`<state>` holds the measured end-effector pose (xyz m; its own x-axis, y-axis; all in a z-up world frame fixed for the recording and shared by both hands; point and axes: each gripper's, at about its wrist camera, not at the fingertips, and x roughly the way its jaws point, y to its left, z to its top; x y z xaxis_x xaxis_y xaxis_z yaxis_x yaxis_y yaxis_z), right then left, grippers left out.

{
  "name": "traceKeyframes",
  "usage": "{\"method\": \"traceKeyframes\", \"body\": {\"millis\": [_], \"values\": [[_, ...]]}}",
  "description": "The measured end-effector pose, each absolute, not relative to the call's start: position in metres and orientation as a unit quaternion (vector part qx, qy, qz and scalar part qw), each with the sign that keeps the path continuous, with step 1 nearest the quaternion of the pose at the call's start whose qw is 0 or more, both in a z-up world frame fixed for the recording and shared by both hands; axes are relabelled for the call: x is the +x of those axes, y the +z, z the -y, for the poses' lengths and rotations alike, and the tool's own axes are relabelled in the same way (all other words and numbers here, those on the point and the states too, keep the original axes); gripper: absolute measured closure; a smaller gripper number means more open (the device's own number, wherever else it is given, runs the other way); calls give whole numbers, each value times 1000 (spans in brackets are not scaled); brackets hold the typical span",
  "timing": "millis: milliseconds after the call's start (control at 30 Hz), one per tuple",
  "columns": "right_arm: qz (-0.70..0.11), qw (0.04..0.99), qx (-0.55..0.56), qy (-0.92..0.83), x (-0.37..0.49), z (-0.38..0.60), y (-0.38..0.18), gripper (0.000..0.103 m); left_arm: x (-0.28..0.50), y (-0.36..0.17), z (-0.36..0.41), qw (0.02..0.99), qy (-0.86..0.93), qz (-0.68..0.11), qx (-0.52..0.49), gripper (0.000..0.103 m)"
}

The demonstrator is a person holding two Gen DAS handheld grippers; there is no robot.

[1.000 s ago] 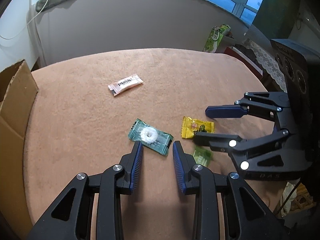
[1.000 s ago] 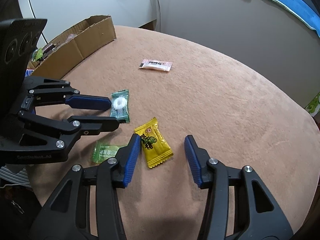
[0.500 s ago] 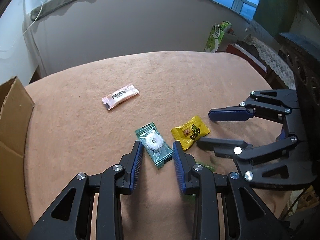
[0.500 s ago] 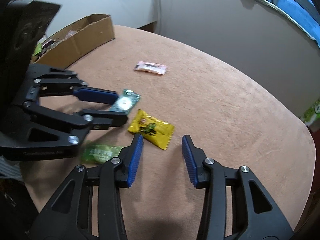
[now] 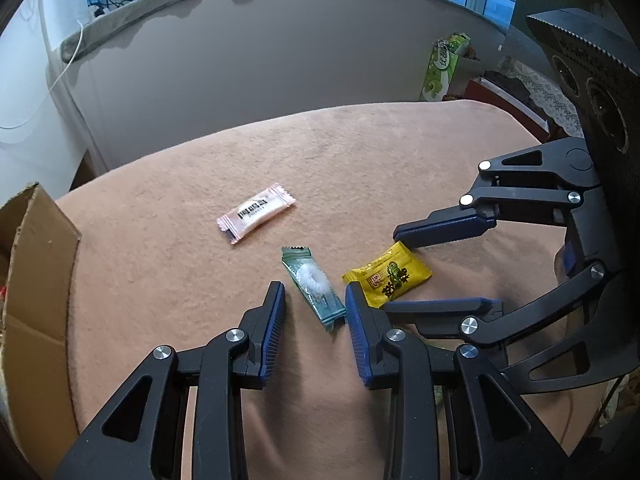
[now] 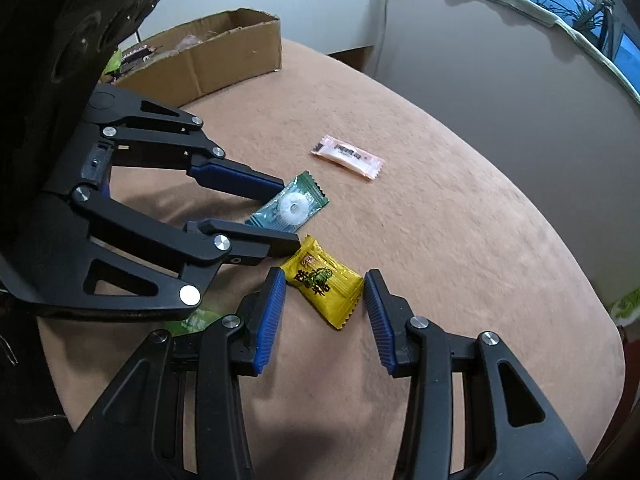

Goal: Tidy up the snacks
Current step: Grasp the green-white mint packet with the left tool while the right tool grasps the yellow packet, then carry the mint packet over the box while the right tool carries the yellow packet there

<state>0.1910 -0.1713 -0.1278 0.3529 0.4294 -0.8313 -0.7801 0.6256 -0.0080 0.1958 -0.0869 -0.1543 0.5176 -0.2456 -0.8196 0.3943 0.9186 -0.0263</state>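
A teal mint wrapper (image 5: 314, 286) lies on the tan table between the open jaws of my left gripper (image 5: 316, 292); it also shows in the right wrist view (image 6: 290, 206). A yellow candy packet (image 6: 324, 282) lies between the open jaws of my right gripper (image 6: 325, 278); it also shows in the left wrist view (image 5: 388, 276). A pink snack bar (image 5: 256, 212) lies further out, also in the right wrist view (image 6: 347, 156). A green packet (image 6: 196, 320) is mostly hidden under the grippers.
An open cardboard box (image 6: 208, 60) with snacks inside stands at the table's left edge; its flap (image 5: 36, 264) shows in the left wrist view. A green bag (image 5: 442, 66) stands beyond the far right corner. The table edge (image 6: 600, 320) curves close on the right.
Both grippers have moved forward and lower. The mint wrapper now sits between the left jaws and the yellow packet between the right jaws. Both stay open.
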Motion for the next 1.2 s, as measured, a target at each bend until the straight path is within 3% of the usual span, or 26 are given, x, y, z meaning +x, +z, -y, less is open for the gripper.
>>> {"method": "traceKeyframes", "body": {"millis": [133,233,467,500,667,733,1200], "values": [[-421,793,-200,393,194,169,-130,57,200,-154,82,872,-177,-451,69,91],[-419,793,-195,397,192,172,-130,57,202,-154,76,875,-173,-449,48,97],[-415,796,-196,395,191,173,-130,61,201,-154,74,878,-173,-444,45,99],[-416,796,-192,395,191,174,-130,69,202,-154,74,878,-173,-445,44,99],[-414,801,-183,392,187,182,-127,77,201,-152,67,879,-173,-442,30,100],[-413,805,-173,389,186,186,-125,84,200,-151,66,880,-175,-440,27,100],[-373,845,-129,361,176,215,-84,88,187,-122,45,896,-172,-409,1,100]]}}
